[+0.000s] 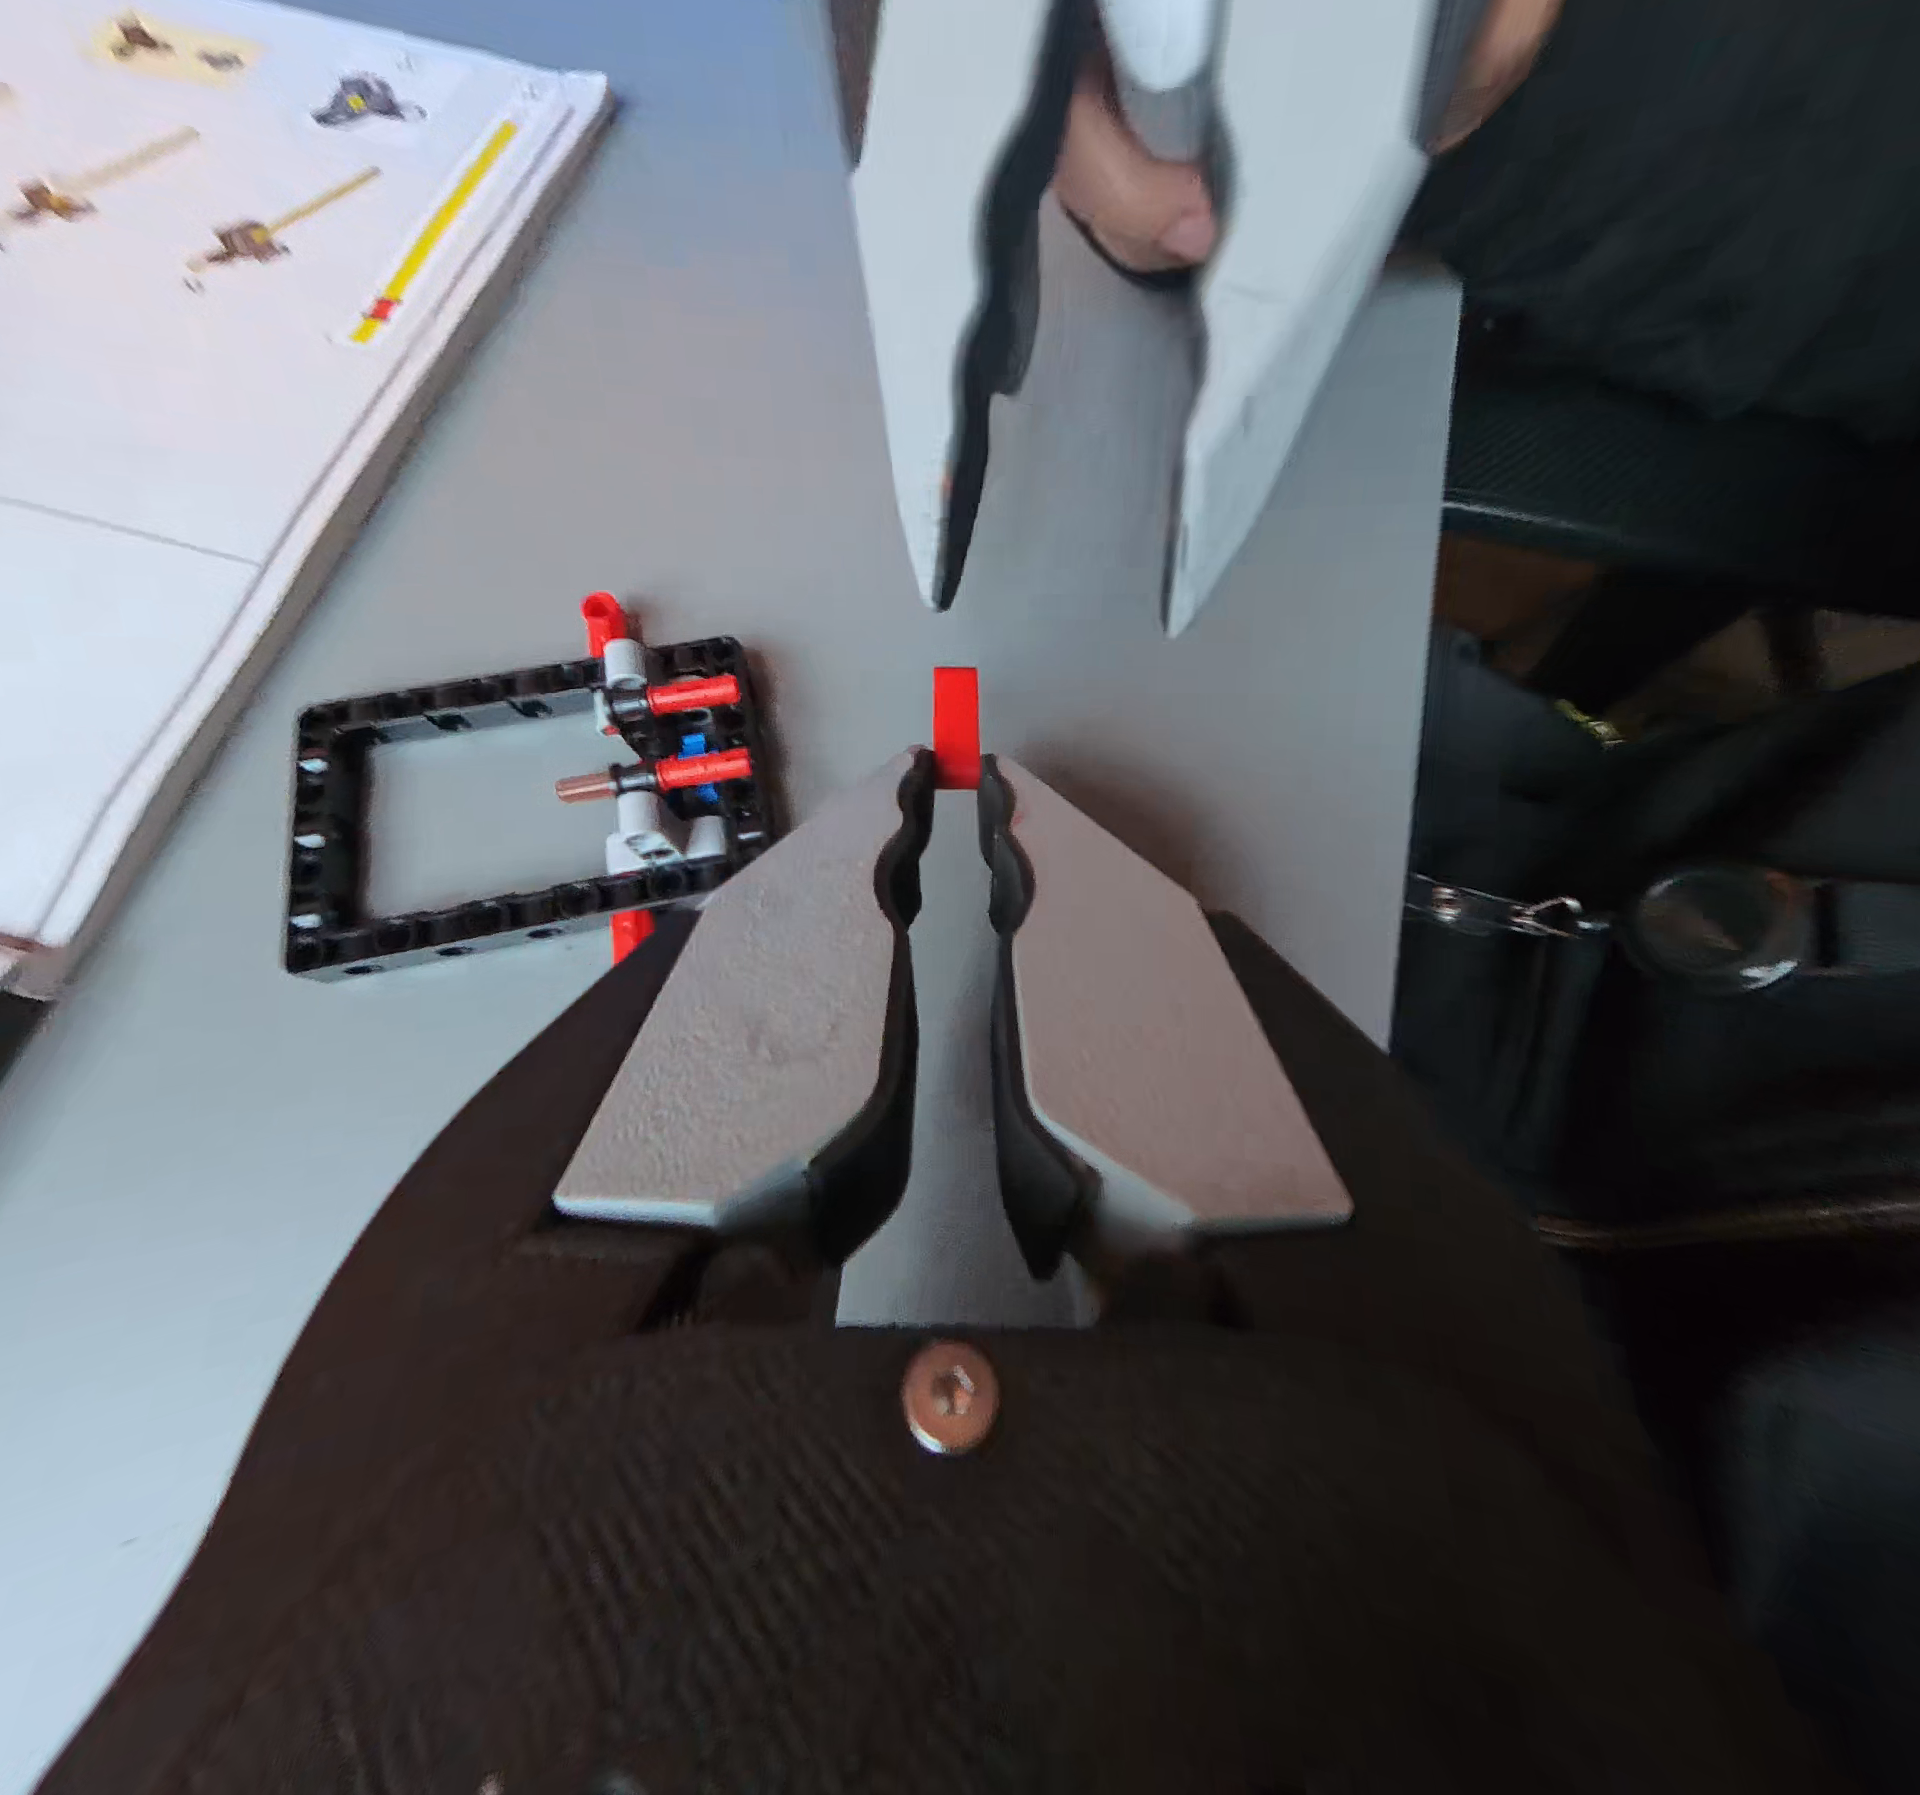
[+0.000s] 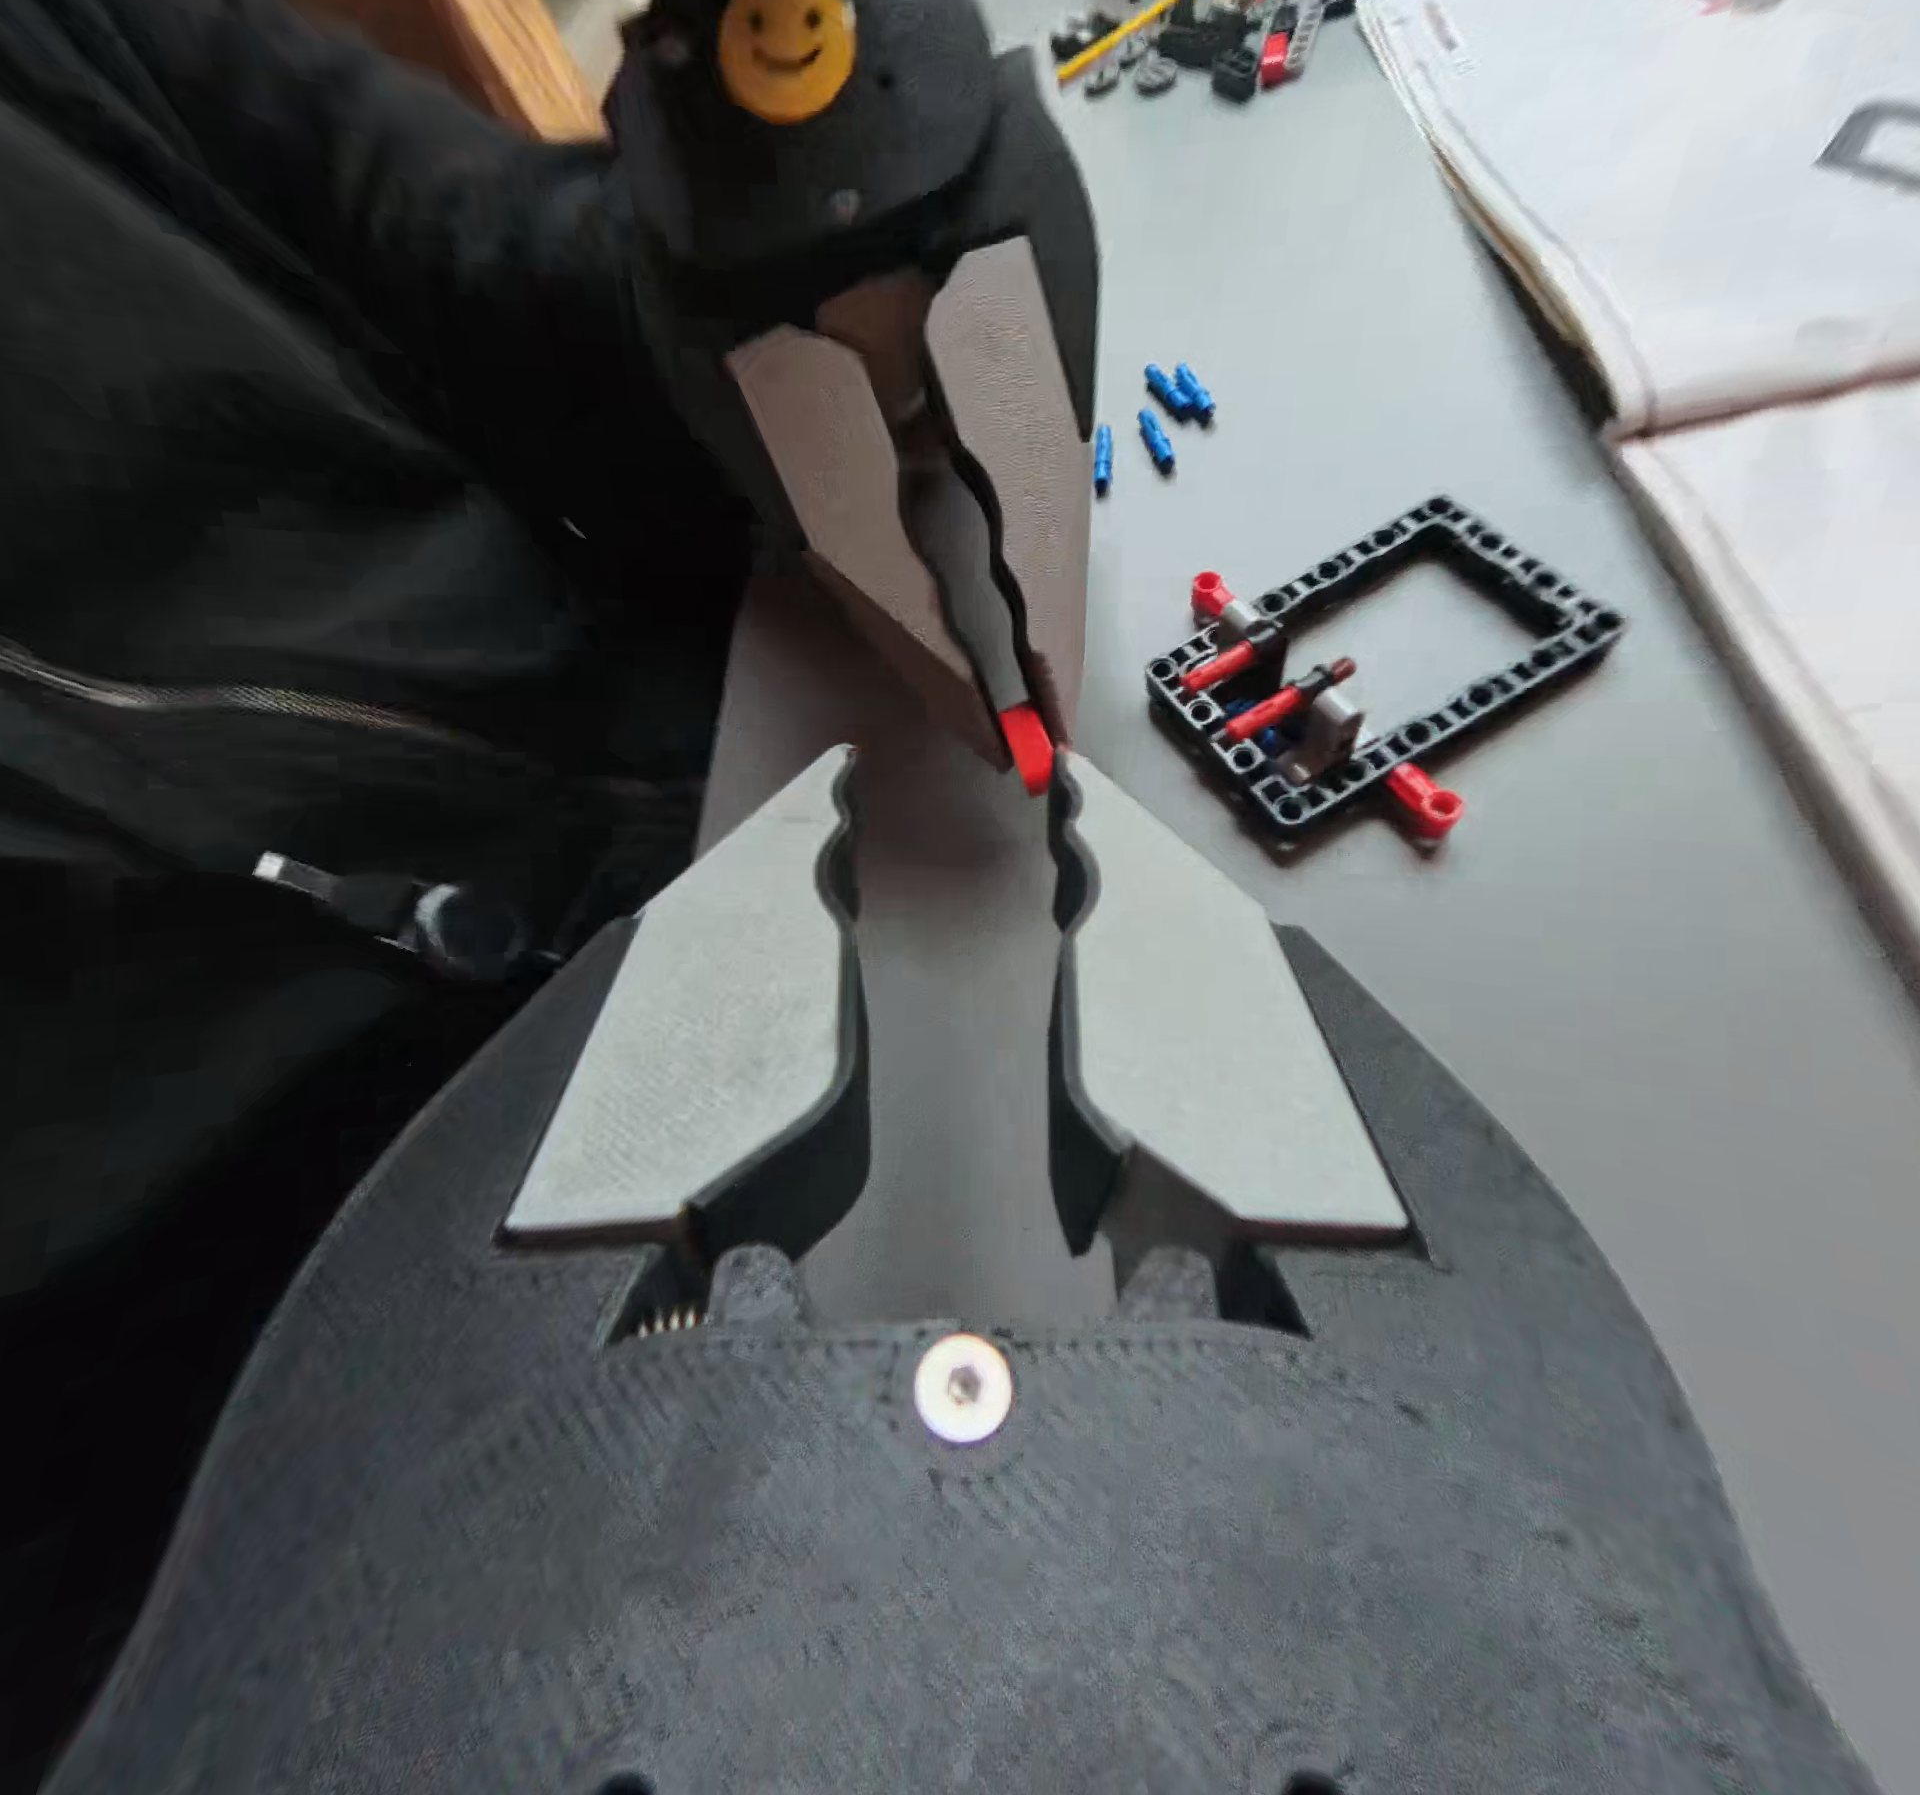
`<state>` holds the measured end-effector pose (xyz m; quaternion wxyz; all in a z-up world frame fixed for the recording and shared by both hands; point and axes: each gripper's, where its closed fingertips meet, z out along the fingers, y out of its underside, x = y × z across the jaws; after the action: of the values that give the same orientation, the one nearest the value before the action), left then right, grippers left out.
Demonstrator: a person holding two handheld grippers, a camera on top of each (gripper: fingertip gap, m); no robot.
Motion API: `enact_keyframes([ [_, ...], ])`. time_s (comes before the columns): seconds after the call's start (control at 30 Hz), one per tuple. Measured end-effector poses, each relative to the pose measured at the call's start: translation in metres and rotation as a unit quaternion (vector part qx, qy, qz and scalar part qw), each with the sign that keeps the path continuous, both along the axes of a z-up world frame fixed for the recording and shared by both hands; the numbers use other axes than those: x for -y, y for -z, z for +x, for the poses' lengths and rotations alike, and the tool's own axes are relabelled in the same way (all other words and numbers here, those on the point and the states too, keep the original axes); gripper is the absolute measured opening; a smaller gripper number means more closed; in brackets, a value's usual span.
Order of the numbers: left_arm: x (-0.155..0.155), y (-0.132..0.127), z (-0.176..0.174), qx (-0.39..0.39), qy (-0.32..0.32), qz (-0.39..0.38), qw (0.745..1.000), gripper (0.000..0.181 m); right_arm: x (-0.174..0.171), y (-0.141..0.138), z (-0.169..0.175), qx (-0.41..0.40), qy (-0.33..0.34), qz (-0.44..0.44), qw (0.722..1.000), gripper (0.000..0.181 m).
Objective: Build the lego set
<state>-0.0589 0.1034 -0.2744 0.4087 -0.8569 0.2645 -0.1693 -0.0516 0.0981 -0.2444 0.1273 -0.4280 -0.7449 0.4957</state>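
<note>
Red piece [image 1: 956,727] pinched in left hand-held gripper [image 1: 954,771] tips.

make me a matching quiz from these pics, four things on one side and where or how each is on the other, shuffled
Things:
1. left tool
2. right tool
3. black frame
4. blue pins

Places or states:
A. lying loose on the table beyond the frame
B. open, tips facing the other tool
C. shut on a small red piece
D. flat on the table beside the booklet, red axles fitted at one end

Pairs: 1-C, 2-B, 3-D, 4-A
</note>
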Motion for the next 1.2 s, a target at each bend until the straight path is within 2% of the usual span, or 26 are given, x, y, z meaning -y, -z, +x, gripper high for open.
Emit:
enact_keyframes([
  [0.07, 0.002, 0.002, -0.001, 0.029, -0.006, -0.036, 0.999, 0.006, 0.001, 0.004, -0.005, -0.051, 0.017, 0.139, 0.989, 0.031],
  [0.1, 0.002, 0.002, 0.000, 0.044, -0.006, -0.051, 0.998, 0.006, -0.002, 0.007, -0.008, -0.073, 0.032, 0.212, 0.974, 0.028],
  [0.23, 0.002, 0.000, -0.001, 0.084, -0.013, -0.089, 0.992, 0.006, -0.010, 0.015, -0.015, -0.146, 0.064, 0.441, 0.883, 0.012],
  [0.27, 0.001, 0.000, 0.000, 0.090, -0.015, -0.093, 0.991, 0.006, -0.011, 0.013, -0.017, -0.168, 0.073, 0.475, 0.861, 0.010],
  [0.33, 0.001, 0.000, 0.001, 0.095, -0.015, -0.101, 0.990, 0.006, -0.008, 0.010, -0.017, -0.196, 0.076, 0.510, 0.834, 0.006],
  [0.43, 0.000, 0.002, 0.002, 0.091, -0.019, -0.102, 0.990, 0.006, -0.008, 0.015, -0.017, -0.198, 0.068, 0.547, 0.811, 0.007],
  [0.5, -0.001, 0.002, 0.003, 0.094, -0.019, -0.099, 0.990, 0.006, -0.006, 0.018, -0.016, -0.199, 0.056, 0.556, 0.805, 0.004],
  [0.6, -0.001, 0.003, 0.004, 0.071, -0.006, -0.081, 0.994, 0.006, -0.005, 0.019, -0.014, -0.192, 0.047, 0.539, 0.819, 0.004],
  [0.73, 0.000, 0.001, 0.006, 0.000, 0.018, -0.032, 0.999, 0.006, -0.002, 0.019, -0.010, -0.138, 0.037, 0.420, 0.896, 0.004],
  [0.83, -0.001, 0.002, 0.005, -0.070, 0.026, -0.005, 0.997, 0.006, 0.001, 0.022, -0.007, -0.094, 0.012, 0.359, 0.928, 0.012],
  [0.9, -0.001, 0.003, 0.007, -0.094, 0.036, 0.005, 0.995, 0.006, -0.001, 0.021, -0.008, -0.084, 0.002, 0.356, 0.931, 0.003],
  [1.0, 0.001, 0.004, 0.008, -0.117, 0.050, 0.011, 0.992, 0.006, -0.001, 0.021, -0.009, -0.063, -0.014, 0.361, 0.930, 0.013],
  [1.07, 0.000, 0.005, 0.006, -0.125, 0.048, 0.011, 0.991, 0.006, 0.001, 0.024, -0.008, -0.052, -0.031, 0.371, 0.927, 0.004],
  [1.2, -0.001, 0.007, 0.004, -0.110, 0.034, -0.003, 0.993, 0.006, -0.001, 0.026, -0.010, -0.039, -0.031, 0.378, 0.925, 0.004],
])
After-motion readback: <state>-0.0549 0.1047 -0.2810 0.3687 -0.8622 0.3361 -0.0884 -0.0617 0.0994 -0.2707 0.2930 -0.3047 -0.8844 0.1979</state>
